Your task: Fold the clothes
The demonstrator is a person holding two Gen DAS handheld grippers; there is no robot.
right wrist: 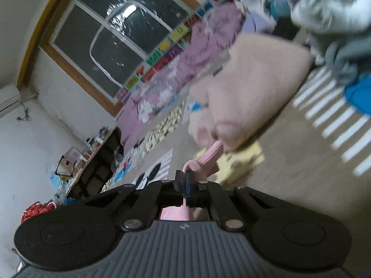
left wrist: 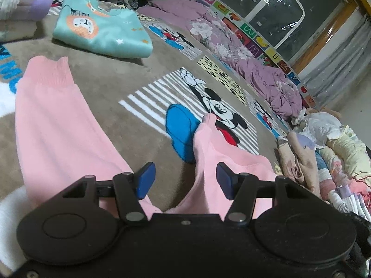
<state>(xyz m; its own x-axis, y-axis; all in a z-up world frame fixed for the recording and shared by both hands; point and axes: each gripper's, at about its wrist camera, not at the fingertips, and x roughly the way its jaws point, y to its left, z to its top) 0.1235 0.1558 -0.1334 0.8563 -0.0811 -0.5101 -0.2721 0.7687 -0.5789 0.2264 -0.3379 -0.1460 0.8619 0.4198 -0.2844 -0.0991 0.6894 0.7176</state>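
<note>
A pink garment [left wrist: 53, 120] lies spread on the brown cartoon-mouse carpet [left wrist: 143, 74]. Its two long parts with ribbed cuffs fan out to the left and to the right [left wrist: 208, 143]. My left gripper [left wrist: 185, 171] hovers open over the fork where the two parts meet, and its blue pads [left wrist: 146, 180] touch nothing. In the blurred right wrist view my right gripper [right wrist: 184, 176] is shut on a fold of the pink fabric. A ribbed pink cuff [right wrist: 208, 156] sticks out just beyond the fingertips, lifted off the carpet.
A folded teal sweatshirt [left wrist: 102, 32] lies at the back left, with stacked folded clothes [left wrist: 23, 2] beyond it. A purple floral quilt [left wrist: 255, 69] runs along the window wall. A heap of unfolded clothes [left wrist: 324, 143] is at the right. A pale pink folded item [right wrist: 250, 88] lies ahead of the right gripper.
</note>
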